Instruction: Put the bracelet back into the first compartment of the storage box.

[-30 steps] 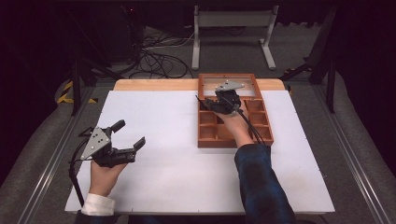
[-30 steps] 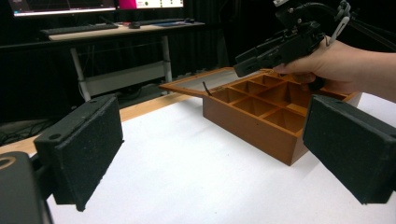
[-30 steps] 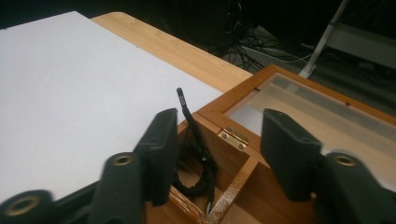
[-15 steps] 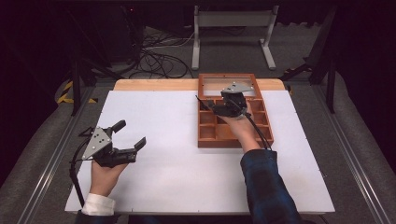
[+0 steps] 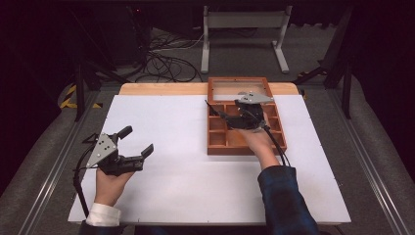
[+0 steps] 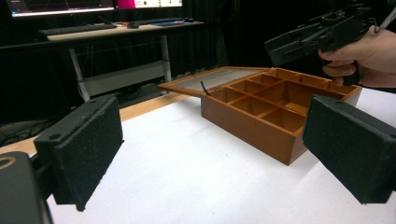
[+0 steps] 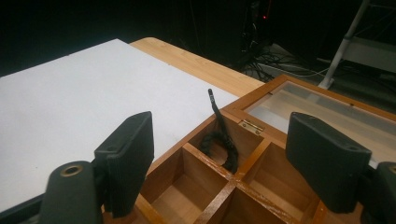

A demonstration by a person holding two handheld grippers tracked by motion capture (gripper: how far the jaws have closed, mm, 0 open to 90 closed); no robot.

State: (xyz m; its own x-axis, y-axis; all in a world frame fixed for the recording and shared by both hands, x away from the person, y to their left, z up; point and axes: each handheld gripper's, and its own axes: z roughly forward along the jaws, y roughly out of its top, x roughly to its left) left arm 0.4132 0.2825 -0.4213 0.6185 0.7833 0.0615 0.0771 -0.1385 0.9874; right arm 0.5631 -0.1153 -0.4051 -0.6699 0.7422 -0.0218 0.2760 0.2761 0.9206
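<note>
Overhead and both close views: wooden box (image 5: 243, 146)

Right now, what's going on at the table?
A person holds a gripper in each hand over a white table. The right gripper, open, hovers above a wooden compartment box whose glass lid lies folded back. A coiled black cable sits in the box's corner compartment by the hinge, one end sticking up. The left gripper, open and holding nothing, is well left of the box.

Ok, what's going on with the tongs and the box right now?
Left tongs open, over bare table. Right tongs open above wooden box, lid back. Black cord coiled in corner compartment. Nothing blocking.
</note>
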